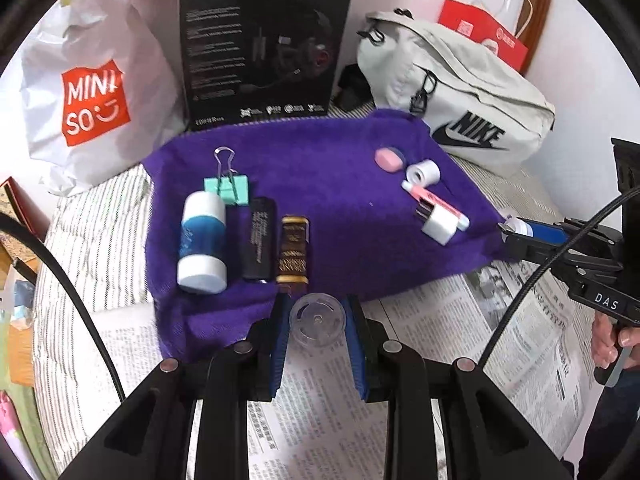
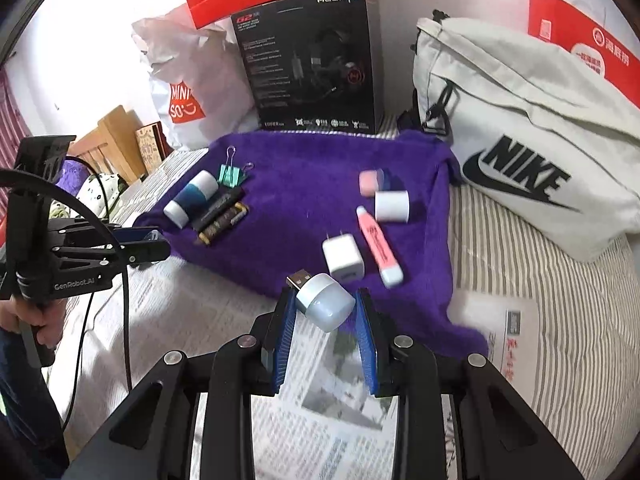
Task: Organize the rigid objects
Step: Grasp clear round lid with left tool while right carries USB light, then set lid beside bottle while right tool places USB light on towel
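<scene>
A purple towel (image 1: 320, 184) (image 2: 312, 200) holds two groups. On its left lie a white-and-blue tube (image 1: 202, 236), a green binder clip (image 1: 228, 186), a black stick (image 1: 260, 238) and a gold-and-black battery (image 1: 294, 250). On its right lie a pink eraser (image 2: 370, 181), a white roll (image 2: 392, 206), a pink highlighter (image 2: 378, 246) and a white charger plug (image 2: 342, 258). My left gripper (image 1: 318, 320) is shut on a clear plastic cap (image 1: 318, 320) at the towel's near edge. My right gripper (image 2: 326, 304) is shut on a small white USB lamp (image 2: 326, 304) at the towel's near right edge.
A Miniso bag (image 1: 80, 100), a black Hecate box (image 1: 264, 44), a grey Nike bag (image 1: 460, 92) and red paper bags (image 2: 580, 48) stand behind the towel. Newspaper (image 1: 460, 340) covers the striped bed sheet (image 2: 560, 300) in front.
</scene>
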Available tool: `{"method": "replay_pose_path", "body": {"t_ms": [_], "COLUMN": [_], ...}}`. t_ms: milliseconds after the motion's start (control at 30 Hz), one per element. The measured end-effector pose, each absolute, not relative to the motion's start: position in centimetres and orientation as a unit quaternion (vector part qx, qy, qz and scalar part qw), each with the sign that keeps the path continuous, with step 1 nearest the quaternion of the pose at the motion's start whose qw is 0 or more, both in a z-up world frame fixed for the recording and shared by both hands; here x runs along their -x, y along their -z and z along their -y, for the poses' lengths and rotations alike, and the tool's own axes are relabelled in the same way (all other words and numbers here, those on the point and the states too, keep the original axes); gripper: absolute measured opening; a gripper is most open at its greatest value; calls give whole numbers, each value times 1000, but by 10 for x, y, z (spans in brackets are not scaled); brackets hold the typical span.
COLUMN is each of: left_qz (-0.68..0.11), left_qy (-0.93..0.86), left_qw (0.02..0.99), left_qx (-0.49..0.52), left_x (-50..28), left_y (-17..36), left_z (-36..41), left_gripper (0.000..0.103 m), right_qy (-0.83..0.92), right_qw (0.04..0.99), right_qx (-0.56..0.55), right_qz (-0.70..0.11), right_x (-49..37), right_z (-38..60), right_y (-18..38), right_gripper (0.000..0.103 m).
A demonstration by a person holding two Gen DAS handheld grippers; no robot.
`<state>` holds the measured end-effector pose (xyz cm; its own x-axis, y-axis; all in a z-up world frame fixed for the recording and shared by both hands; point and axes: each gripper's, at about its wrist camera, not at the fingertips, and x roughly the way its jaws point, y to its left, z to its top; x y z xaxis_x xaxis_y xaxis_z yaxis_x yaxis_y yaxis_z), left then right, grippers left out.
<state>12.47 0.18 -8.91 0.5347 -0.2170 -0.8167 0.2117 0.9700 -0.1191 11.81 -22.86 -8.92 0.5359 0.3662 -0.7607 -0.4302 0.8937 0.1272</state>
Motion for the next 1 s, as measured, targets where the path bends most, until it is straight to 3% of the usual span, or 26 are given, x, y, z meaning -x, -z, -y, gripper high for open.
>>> {"method": "replay_pose_path", "body": {"t_ms": [1000], "left_qz": [-469], "left_qy": [97], "left_qw": [877], "left_qx": [32], "left_x": [-149], "left_y": [92], "left_z": [-32], "left_gripper": [26], "right_qy": [-218], "right_qw": [868], "right_qx": [62], "right_qz": [-441], "right_x": [-196], "right_z": [187], "right_y": [102], "right_gripper": [30]}}
